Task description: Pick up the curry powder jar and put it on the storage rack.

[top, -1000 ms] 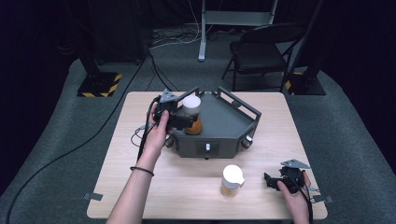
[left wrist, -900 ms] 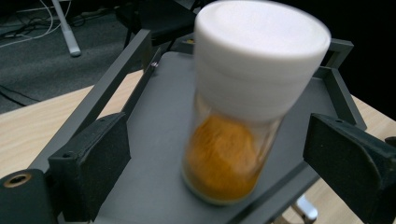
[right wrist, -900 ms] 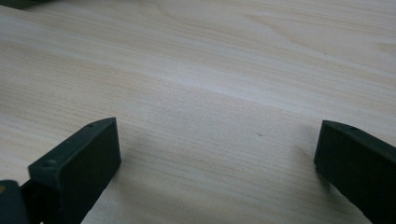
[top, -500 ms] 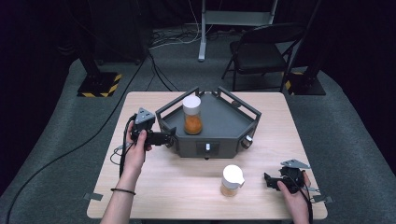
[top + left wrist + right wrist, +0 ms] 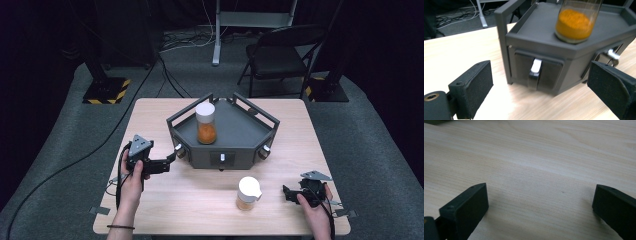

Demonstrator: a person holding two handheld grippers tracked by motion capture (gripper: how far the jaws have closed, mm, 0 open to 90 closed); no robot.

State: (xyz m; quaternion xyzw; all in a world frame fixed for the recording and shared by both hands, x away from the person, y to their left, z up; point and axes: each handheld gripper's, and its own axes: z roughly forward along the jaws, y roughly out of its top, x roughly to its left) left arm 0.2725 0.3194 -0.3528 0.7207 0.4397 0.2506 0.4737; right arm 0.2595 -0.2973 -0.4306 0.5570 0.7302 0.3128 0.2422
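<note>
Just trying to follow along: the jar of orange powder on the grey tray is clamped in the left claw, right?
Not quite. The jar of orange powder does stand on the grey tray, but the left claw is open beside the tray, holding nothing, as the high view shows.

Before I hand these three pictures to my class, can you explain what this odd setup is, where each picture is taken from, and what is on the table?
No machine works here: a person holds hand-held tongs in each hand. The high view looks down on a wooden table. On it stands a dark tray-topped box with small drawer handles, carrying a jar of orange powder. A second white-capped jar stands on the table nearer the person. The other two pictures come from cameras riding on the tongs. The left tongs are open, holding nothing, and point at a drawer handle on the box. The right tongs rest open over bare wood, also holding nothing.
</note>
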